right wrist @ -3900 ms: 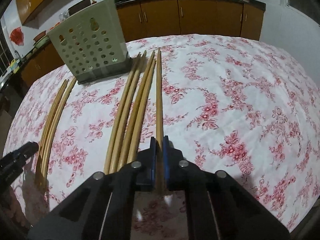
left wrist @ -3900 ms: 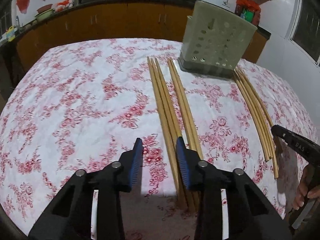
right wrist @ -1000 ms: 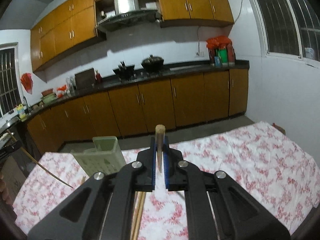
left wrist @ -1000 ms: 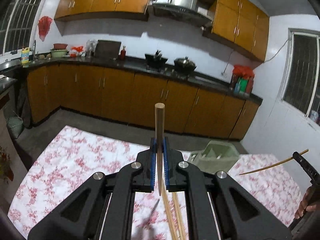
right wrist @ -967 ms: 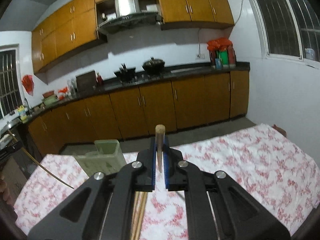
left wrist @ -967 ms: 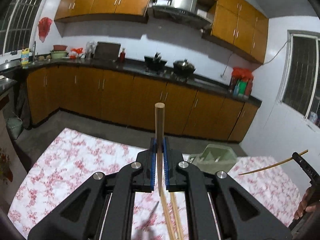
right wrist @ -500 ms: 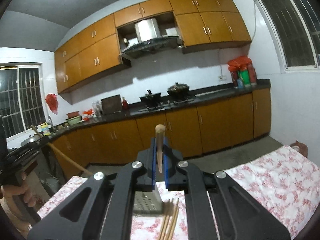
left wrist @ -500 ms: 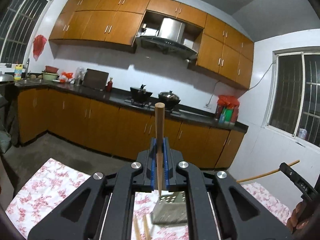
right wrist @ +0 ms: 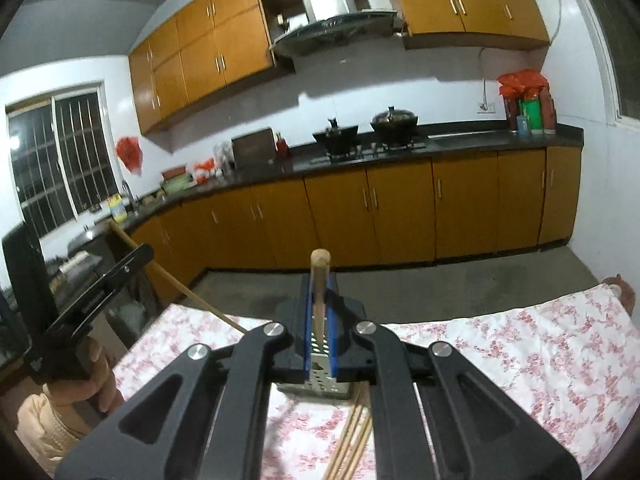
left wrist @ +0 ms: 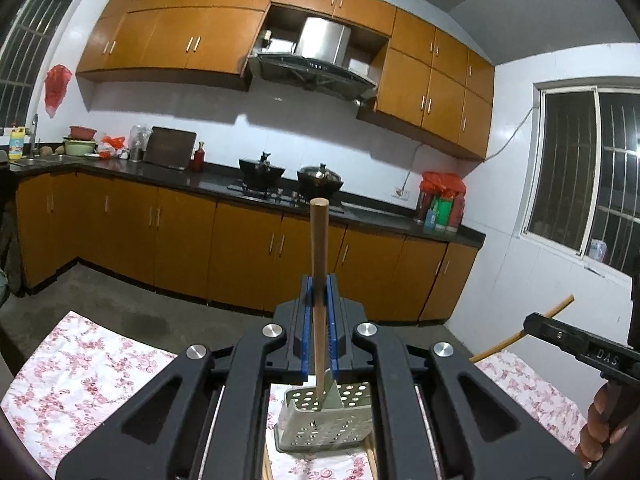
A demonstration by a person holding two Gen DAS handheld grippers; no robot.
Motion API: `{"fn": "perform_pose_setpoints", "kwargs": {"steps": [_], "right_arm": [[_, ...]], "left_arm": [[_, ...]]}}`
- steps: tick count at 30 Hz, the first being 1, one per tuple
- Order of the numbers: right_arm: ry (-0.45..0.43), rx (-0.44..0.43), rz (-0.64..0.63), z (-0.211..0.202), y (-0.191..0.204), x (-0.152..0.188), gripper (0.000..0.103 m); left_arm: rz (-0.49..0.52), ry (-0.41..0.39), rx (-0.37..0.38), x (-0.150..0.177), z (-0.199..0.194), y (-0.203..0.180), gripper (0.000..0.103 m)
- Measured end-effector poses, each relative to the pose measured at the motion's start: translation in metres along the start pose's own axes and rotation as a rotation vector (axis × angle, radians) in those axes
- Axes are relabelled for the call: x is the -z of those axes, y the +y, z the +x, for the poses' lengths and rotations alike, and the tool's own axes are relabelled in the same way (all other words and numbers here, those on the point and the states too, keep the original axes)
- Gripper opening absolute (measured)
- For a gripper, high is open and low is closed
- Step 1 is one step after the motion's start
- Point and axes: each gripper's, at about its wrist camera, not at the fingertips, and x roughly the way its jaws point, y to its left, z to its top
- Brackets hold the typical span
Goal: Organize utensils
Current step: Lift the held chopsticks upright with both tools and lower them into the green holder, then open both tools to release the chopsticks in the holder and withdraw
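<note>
Both grippers are closed on a chopstick each. Left gripper (left wrist: 319, 300): blue pads pinch its chopstick (left wrist: 319, 240) upright, grip approx mid-shaft, blunt end well above the fingertips, thin end reaching down below them toward the holder (left wrist: 324, 420). Whether the tip is already inside or just above the rim can't be told. Right gripper (right wrist: 320, 304): same pinch on the second chopstick (right wrist: 319, 276), only a short stub showing past the fingertips, rest hidden btwn the jaws.

Handling, as a guess: light, stiff wood/bamboo, round & smooth, so it can pivot or slip in a 2-pad pinch. A firm grip w/ the shaft square to the pads, nearer the thick end, should keep it from swinging.

Below & beyond the right fingers: perforated green holder, upright on the floral cloth (right wrist: 520, 360); loose chopsticks (right wrist: 352, 436) lie just right of it, under the right finger. Far off: cabinets (right wrist: 400, 212).
</note>
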Motion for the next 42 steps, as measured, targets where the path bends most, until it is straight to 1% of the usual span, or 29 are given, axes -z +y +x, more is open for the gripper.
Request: {"fn": "perform_pose_setpoints", "kwargs": {"steps": [7,11,13,14,17,19,24,28,30,33,37,40,42], "right_arm": [[0.040,0.009,-0.019,0.024,0.009,0.009,0.008],[0.038,0.014,-0.026,0.029,0.011,0.013,0.012],[0.033,0.021,-0.023,0.028,0.011,0.013,0.018],[0.031,0.022,-0.021,0.028,0.012,0.013,0.019],[0.022,0.027,-0.014,0.023,0.010,0.014,0.022],[0.019,0.038,-0.009,0.019,0.007,0.016,0.025],[0.044,0.074,0.026,0.012,-0.005,0.027,0.026],[0.091,0.123,0.065,0.009,-0.022,0.045,0.026],[0.129,0.150,0.083,0.012,-0.031,0.059,0.026],[0.200,0.167,0.109,0.023,-0.040,0.083,0.026],[0.300,0.178,0.119,0.045,-0.041,0.123,0.026],[0.376,0.165,0.129,0.060,-0.038,0.156,0.026],[0.422,0.154,0.139,0.068,-0.036,0.176,0.023]], "left_arm": [[0.006,0.073,-0.018,0.016,0.022,0.000,0.007],[-0.016,0.113,-0.029,0.022,0.029,0.005,0.008],[-0.022,0.121,-0.031,0.024,0.028,0.007,0.010],[-0.024,0.124,-0.032,0.024,0.027,0.009,0.014],[-0.025,0.118,-0.036,0.025,0.023,0.009,0.029],[-0.027,0.114,-0.038,0.025,0.020,0.010,0.031],[-0.041,0.100,-0.038,0.021,0.007,0.016,0.032],[-0.057,0.084,-0.045,0.019,-0.011,0.026,0.033],[-0.064,0.081,-0.057,0.019,-0.017,0.027,0.034],[-0.072,0.099,-0.085,0.028,-0.024,0.036,0.034],[-0.060,0.164,-0.124,0.055,-0.028,0.046,0.034],[-0.049,0.231,-0.139,0.084,-0.026,0.053,0.034],[-0.045,0.277,-0.146,0.103,-0.024,0.057,0.034]]}}
